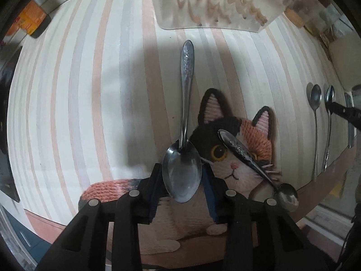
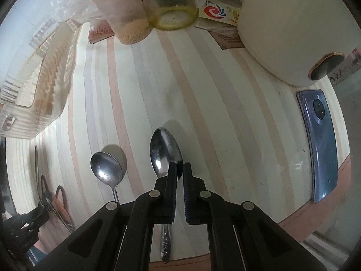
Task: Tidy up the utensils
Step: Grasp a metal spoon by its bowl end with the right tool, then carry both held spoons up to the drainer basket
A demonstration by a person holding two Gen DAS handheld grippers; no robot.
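Note:
In the left wrist view, my left gripper (image 1: 181, 176) is shut on the bowl of a large steel spoon (image 1: 183, 135), whose handle points away over the striped table. A small dark spoon (image 1: 252, 162) lies across a crocheted cat mat (image 1: 237, 158). Two more spoons (image 1: 315, 113) lie side by side at the right, with my right gripper's tip over one. In the right wrist view, my right gripper (image 2: 180, 169) has its jaws nearly closed, just above the neck of a large spoon (image 2: 163, 151) lying on the table. A smaller spoon (image 2: 106, 167) lies to its left.
A clear ribbed plastic tray (image 1: 216, 2) stands at the far side, and shows at the left in the right wrist view (image 2: 33, 90). Jars (image 2: 171, 4), a white appliance (image 2: 293, 27) and a blue phone (image 2: 320, 146) sit at the back and right. The table's edge curves close by.

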